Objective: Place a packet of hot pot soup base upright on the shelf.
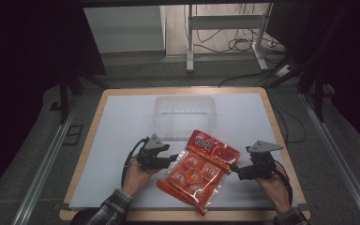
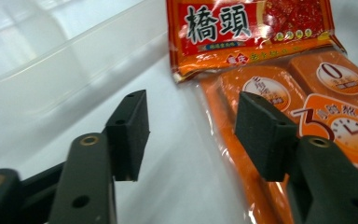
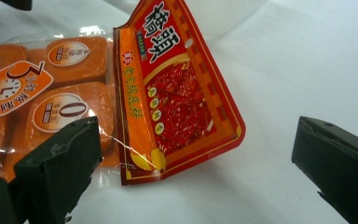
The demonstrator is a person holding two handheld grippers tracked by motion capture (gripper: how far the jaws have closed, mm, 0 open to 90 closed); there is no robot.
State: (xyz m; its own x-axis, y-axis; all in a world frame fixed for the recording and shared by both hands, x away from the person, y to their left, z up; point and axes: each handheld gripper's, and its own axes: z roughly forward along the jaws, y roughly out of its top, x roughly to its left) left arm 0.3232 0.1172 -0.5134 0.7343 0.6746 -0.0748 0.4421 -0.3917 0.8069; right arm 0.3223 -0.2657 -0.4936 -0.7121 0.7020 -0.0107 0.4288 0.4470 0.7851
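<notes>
An orange and red snack package (image 1: 198,166) with several orange packets inside lies flat on the white table top (image 1: 117,126), between my two grippers. My left gripper (image 1: 172,159) sits at its left edge, jaws pointing at it. In the left gripper view the jaws (image 2: 193,135) stand open over bare table, with the package (image 2: 270,70) just beside the right jaw. My right gripper (image 1: 238,172) is at the package's right side. Its jaws (image 3: 200,154) are wide open around the package's red header corner (image 3: 177,93), and neither pad touches it.
A clear plastic container (image 1: 184,115) stands just behind the package at the table's middle; its wall (image 2: 51,60) is close ahead of the left jaws. Wooden table edges (image 1: 281,140) frame the white top. Beyond are a metal stand and floor cables (image 1: 243,44).
</notes>
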